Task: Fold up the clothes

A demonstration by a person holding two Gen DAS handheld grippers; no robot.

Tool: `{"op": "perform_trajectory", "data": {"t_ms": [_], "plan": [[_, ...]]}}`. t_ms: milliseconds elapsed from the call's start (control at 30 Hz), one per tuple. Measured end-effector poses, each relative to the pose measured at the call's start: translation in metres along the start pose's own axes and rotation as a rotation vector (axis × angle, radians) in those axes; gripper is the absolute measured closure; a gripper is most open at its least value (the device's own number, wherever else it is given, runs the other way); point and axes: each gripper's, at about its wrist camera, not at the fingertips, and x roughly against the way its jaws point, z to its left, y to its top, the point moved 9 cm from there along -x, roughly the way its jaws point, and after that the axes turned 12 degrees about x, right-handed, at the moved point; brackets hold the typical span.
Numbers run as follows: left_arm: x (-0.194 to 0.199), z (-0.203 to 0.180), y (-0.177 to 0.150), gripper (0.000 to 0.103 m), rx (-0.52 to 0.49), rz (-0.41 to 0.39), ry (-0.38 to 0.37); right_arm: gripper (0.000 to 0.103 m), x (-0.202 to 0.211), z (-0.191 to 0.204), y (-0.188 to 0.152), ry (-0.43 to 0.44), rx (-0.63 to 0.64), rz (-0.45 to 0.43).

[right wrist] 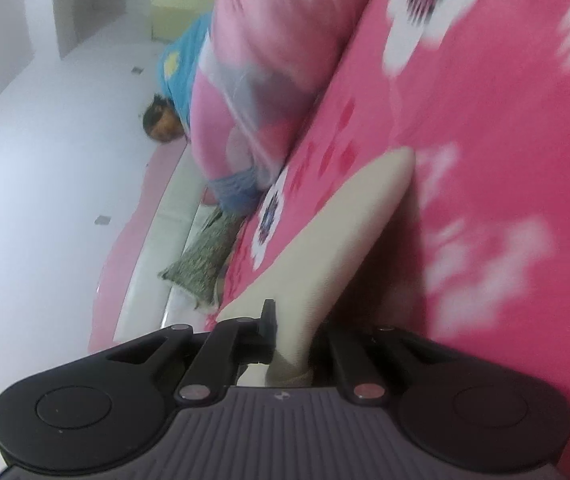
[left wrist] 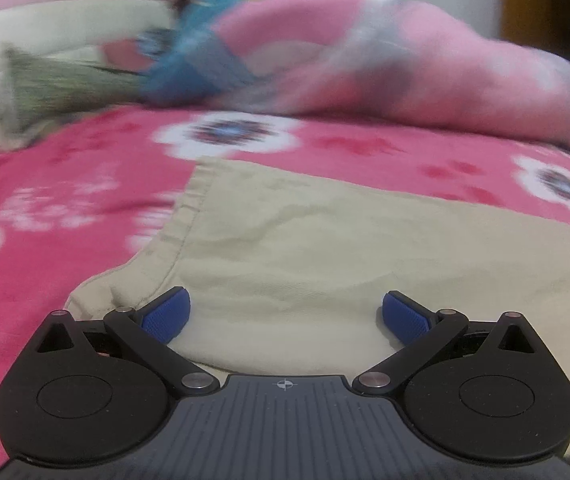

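Left wrist view shows one beige garment (left wrist: 325, 248) spread flat on a bed whose pink bedspread (left wrist: 65, 184) carries white flowers. The left tool (left wrist: 286, 314) stands wide, its two blue pads (left wrist: 165, 314) apart over the cloth's near edge with nothing pinched between them; whether they touch the fabric is unclear. Beyond the garment lies one pink bundle of bedding (left wrist: 425, 60), one blue cloth (left wrist: 201, 52) and one green-grey cushion (left wrist: 61, 84), all blurred.

From the right wrist view, tilted sideways, the right tool (right wrist: 293, 336) is clamped on a fold of the same beige garment (right wrist: 325, 236), which rises as a taut strip from the bedspread (right wrist: 485, 120) into the narrow jaws. Its right finger is hidden behind the cloth. One pink bundle (right wrist: 253, 60), the blue cloth (right wrist: 183, 64) and the cushion (right wrist: 205, 256) sit by the bed's edge, with a white wall (right wrist: 45, 160) behind.
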Motion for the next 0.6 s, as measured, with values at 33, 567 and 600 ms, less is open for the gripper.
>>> {"op": "perform_trajectory", "data": {"t_ms": [33, 567, 600], "plan": [[0.002, -0.018, -0.005, 0.000, -0.026, 0.019, -0.044, 0.097, 0.021, -0.003, 0.005, -0.025, 0.020, -0.012], [0.028, -0.075, -0.022, 0.000, -0.074, 0.094, -0.322, 0.063, 0.116, -0.074, 0.041, -0.276, -0.069, -0.063], [0.028, -0.075, -0.018, 0.000, -0.063, 0.091, -0.336, 0.063, 0.117, -0.079, 0.047, -0.281, -0.088, -0.079]]}}
